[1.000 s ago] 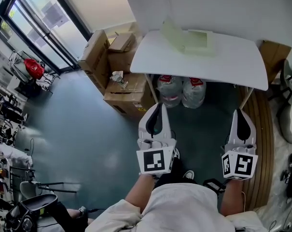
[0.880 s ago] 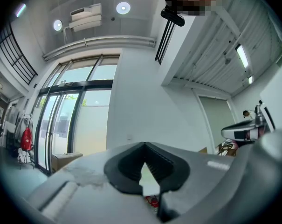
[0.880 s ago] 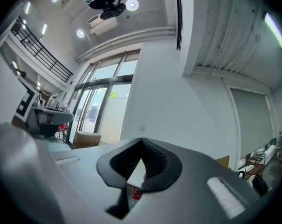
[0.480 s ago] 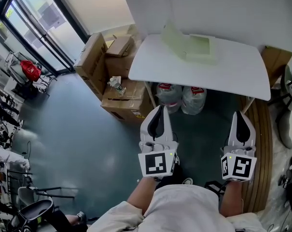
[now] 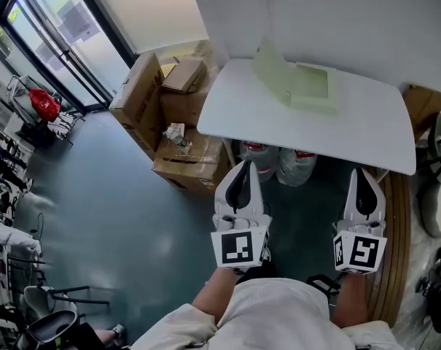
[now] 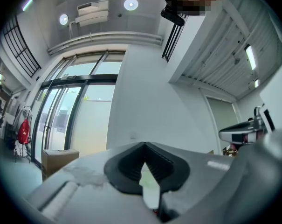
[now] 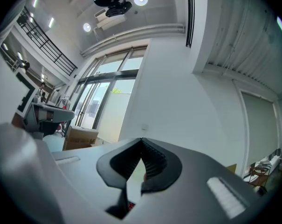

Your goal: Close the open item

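A pale green flat box [image 5: 299, 84] lies at the far side of the white table [image 5: 337, 126], its lid standing up at the left. My left gripper [image 5: 241, 168] is held out level short of the table's near edge, jaws together with nothing in them. My right gripper [image 5: 361, 173] is alongside it, also closed and empty, its tips by the table's near edge. In the left gripper view the left gripper [image 6: 143, 146] points at the white wall. In the right gripper view the right gripper [image 7: 141, 141] also faces that wall, and a sliver of green shows through its pads.
Stacked cardboard boxes [image 5: 162, 93] stand left of the table. Large water bottles [image 5: 260, 155] sit under it. A curved wooden piece [image 5: 396, 224] lies on the floor at the right. Glass doors [image 5: 52, 28] run along the left, and a chair [image 5: 52, 319] is behind at lower left.
Both grippers have moved forward toward the table, which now sits closer and lower in the head view. The jaws have stayed closed.
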Motion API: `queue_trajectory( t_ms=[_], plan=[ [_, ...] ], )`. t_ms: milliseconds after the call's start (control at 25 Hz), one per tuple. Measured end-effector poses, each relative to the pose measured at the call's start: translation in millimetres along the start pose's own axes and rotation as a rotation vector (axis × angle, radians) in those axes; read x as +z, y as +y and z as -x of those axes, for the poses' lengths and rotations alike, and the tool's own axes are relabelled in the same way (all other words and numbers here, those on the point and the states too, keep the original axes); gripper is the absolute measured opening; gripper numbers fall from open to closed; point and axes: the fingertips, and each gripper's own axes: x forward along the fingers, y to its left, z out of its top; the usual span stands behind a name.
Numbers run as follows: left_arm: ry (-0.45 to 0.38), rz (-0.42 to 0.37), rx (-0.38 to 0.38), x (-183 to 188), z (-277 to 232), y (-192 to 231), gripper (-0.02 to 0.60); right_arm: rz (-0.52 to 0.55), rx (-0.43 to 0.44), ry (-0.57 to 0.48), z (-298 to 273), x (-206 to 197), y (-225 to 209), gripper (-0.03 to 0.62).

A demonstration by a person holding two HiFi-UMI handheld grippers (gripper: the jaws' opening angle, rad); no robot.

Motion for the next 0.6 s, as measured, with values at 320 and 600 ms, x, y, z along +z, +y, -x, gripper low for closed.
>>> queue_trajectory(
  t_ms=[320,600],
  plan=[
    [-0.022,0.020,-0.019,-6.8,-47.5,29.3,0.002,0.017,-0.008,0.011,-55.1,-6.0,12.6,0.002],
    [-0.022,0.036,-0.030,-23.4,-82.0,60.0,0.002,0.055,-0.044,0.023,-96.0,-13.2,19.5,0.002]
  ],
)
